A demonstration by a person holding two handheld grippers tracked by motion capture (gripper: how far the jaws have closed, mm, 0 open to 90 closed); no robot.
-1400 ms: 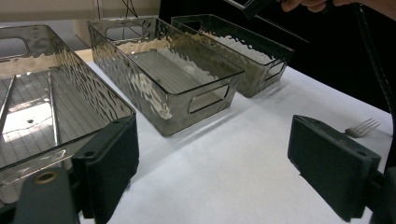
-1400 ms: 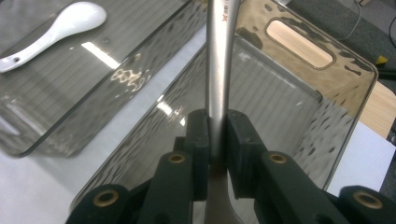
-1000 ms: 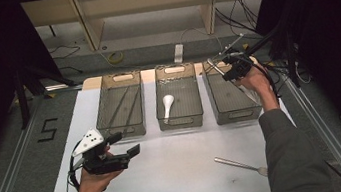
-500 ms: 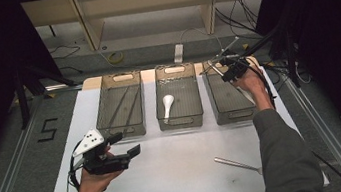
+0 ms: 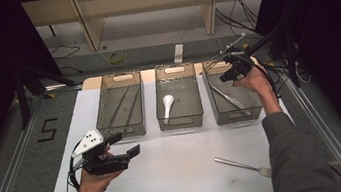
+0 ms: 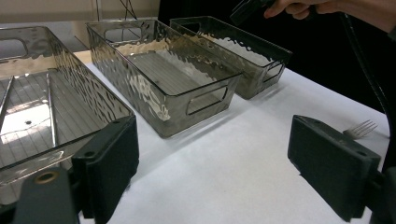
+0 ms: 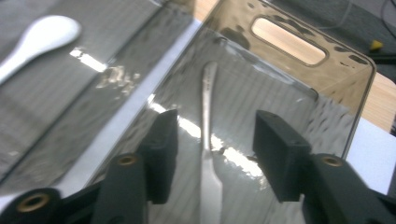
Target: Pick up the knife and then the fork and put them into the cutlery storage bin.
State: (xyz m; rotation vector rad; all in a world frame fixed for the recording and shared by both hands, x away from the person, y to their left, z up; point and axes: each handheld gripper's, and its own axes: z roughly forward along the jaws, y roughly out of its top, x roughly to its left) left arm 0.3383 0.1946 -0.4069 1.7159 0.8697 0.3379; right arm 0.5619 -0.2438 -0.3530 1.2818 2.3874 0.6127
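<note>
A metal utensil (image 5: pixel 229 99) (image 7: pixel 208 93) lies on the floor of the right-hand clear bin (image 5: pixel 256 109) (image 7: pixel 322 88). My right gripper (image 5: pixel 226 74) (image 7: pixel 215 135) hovers just above it. Its jaws have just been opening and now stand apart on either side of the utensil without pressing on it. My left gripper (image 5: pixel 125 143) (image 6: pixel 219 154) is held over the white mat near the front left, open, with nothing between its jaws. A fork (image 5: pixel 244 165) (image 6: pixel 359 129) lies on the mat at the front right.
Three clear bins stand in a row at the back of the mat (image 5: pixel 184 170). The middle bin (image 5: pixel 182 120) (image 6: pixel 205 95) holds a white spoon (image 5: pixel 167 105) (image 7: pixel 42 37). Thin metal sticks (image 5: pixel 122 105) (image 6: pixel 51 112) lie in the left bin (image 5: pixel 107 127).
The right gripper's jaws have opened, and the utensil they held over the right bin now lies inside it. The left hand has not moved.
</note>
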